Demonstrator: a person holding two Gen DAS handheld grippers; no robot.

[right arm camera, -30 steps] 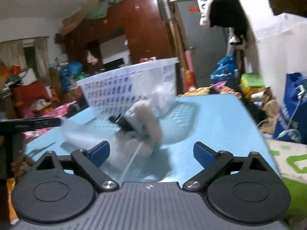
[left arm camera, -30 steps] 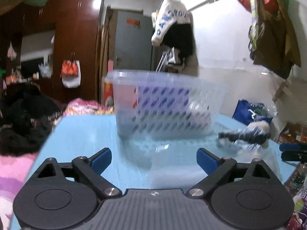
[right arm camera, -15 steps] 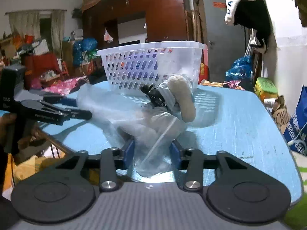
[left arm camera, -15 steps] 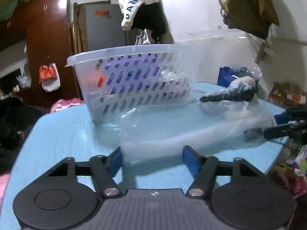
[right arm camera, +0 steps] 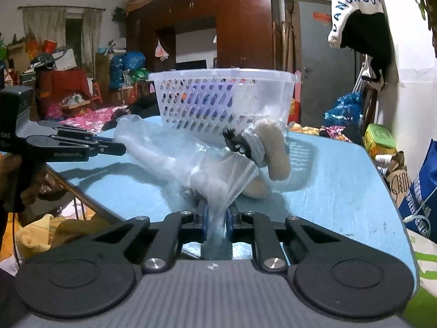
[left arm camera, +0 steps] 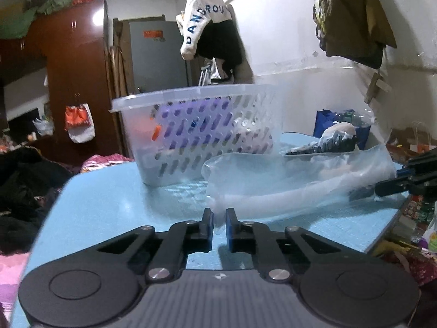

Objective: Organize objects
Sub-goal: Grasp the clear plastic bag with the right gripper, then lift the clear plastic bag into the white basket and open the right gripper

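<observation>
Near the table's [left arm camera: 109, 199] front edge, before the basket [left arm camera: 196, 134], my left gripper [left arm camera: 219, 228] and right gripper [right arm camera: 217, 225] each pinch an end of the plastic bag [right arm camera: 174, 155] holding the slippers [right arm camera: 275, 150]. I judge lifting both ends level clears the basket's rim best.

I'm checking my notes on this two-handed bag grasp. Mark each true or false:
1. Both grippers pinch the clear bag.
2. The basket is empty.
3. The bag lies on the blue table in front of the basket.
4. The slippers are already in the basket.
1. True. The left gripper and the right gripper each have their fingers shut on an edge of the bag.
2. False. Purple and orange items show through the basket wall.
3. True. It rests on the table.
4. False. The slippers are in the bag, outside the basket.
</observation>
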